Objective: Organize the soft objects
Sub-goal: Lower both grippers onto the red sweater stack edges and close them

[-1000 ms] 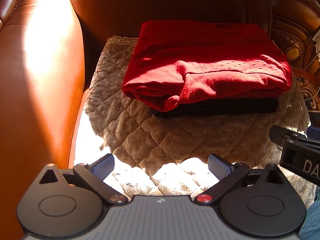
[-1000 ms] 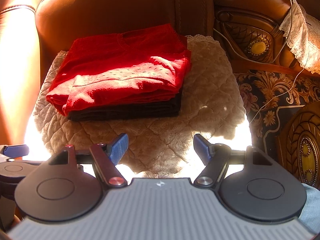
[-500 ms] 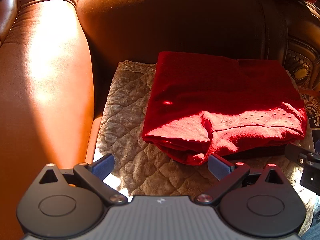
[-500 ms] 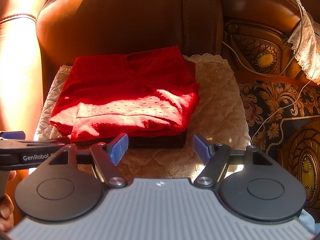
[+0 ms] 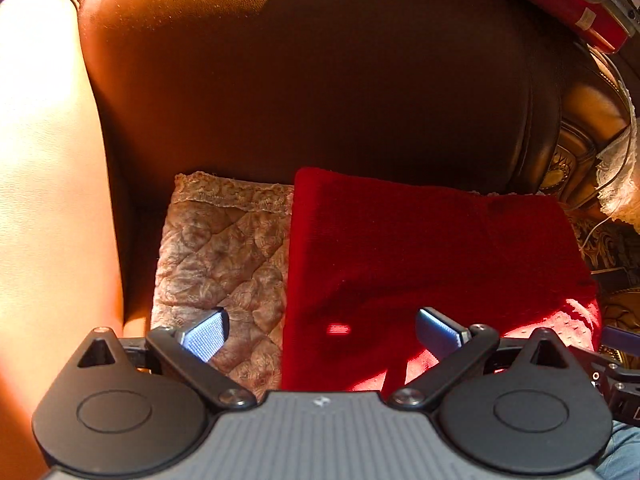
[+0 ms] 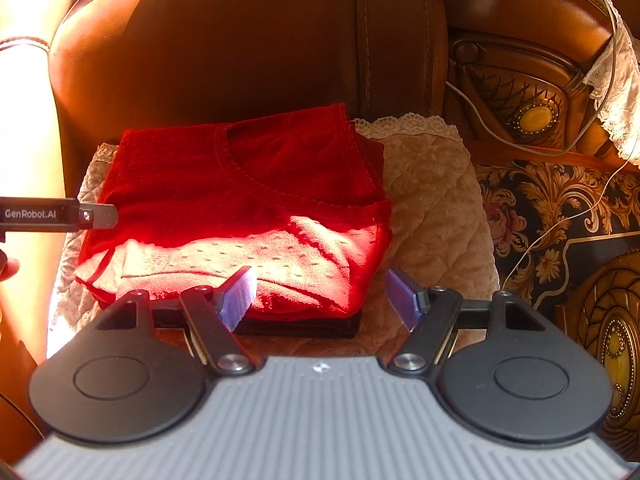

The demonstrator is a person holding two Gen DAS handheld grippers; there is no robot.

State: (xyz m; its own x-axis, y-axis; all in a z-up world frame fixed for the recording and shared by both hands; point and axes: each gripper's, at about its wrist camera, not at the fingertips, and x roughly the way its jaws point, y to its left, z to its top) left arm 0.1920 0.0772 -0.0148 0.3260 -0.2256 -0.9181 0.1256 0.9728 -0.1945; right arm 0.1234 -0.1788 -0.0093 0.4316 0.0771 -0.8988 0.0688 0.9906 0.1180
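A folded red sweater lies on top of a folded black garment, both stacked on a beige quilted seat cover of a brown leather armchair. In the left wrist view the red sweater fills the right half, its left edge between my fingers. My left gripper is open, low over the near left part of the sweater. My right gripper is open over the stack's near right corner, nothing between its fingers. The left gripper's body shows at the stack's left side.
The leather backrest rises right behind the stack, and a sunlit leather armrest stands on the left. An ornate carved wooden frame with a white cable and lace cloth lies to the right.
Both grippers have moved forward toward the stack, which now reaches between their fingers. The stack itself has not shifted, and both grippers stay open.
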